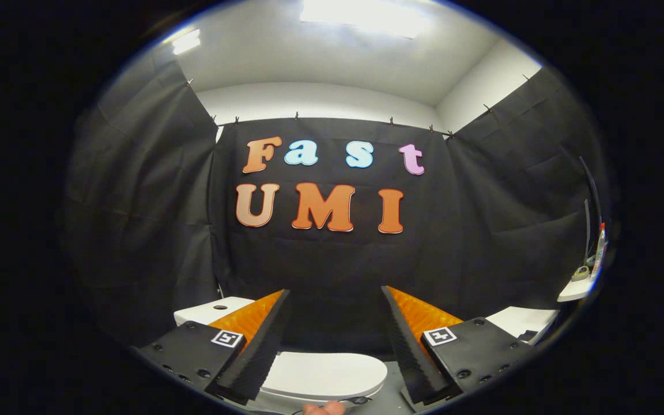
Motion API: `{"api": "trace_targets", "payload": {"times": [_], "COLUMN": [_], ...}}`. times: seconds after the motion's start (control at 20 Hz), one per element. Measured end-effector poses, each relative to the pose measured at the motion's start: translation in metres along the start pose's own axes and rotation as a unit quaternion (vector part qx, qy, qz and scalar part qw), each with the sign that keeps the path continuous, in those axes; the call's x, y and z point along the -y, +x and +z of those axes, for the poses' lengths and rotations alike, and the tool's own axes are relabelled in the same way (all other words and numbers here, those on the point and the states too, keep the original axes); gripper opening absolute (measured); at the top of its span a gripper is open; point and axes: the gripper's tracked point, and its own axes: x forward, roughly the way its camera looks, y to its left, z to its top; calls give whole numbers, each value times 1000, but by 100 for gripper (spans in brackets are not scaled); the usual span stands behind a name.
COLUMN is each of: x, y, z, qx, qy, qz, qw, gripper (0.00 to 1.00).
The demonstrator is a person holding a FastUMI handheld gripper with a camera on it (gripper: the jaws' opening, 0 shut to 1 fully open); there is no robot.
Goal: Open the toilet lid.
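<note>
Hovering up high over the toilet right now, the gripper [336, 340] has its two fingers spread wide apart with nothing between them but air and the black cloth wall [332, 253] beyond; it isn't gripping anything; below and between the fingers sits the toilet lid [326, 373], white, closed flat on the bowl, its rounded front end pointing off to the right finger's side; the lid is well under the fingertips, not touching them as far as I can see; behind the left finger there's the white toilet tank [212, 309] with a small round button on top, pushed up against the cloth wall; a thin dark cable [343, 400] runs along the lid's near edge, and just beside it a bit of a person's fingertip [323, 408] pokes in; over past the right finger there's a white surface [521, 320] with something small and dark on it, can't tell what; further right and higher up a little white shelf [577, 288] holds a couple of items, too small and warped to make out; ceiling light [361, 14] glowing bright overhead
</note>
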Motion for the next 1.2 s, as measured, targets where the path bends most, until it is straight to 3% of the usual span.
{"api": "trace_targets", "payload": {"times": [0.4,0.65,0.8,0.9,1.1,1.2], "x": [10,34,46,60,94,99], "y": [21,42,48,56,61,61], "z": [-59,-144,-202,-224,-291,-314], "qx": [7,-52,-90,-82,-111,-114], "qy": [30,107,213,280,339,376], "qz": [11,4,16,22,-9,-5], "qw": [999,993,973,956,934,920], "gripper": [98,98,99,99,99,99]}}
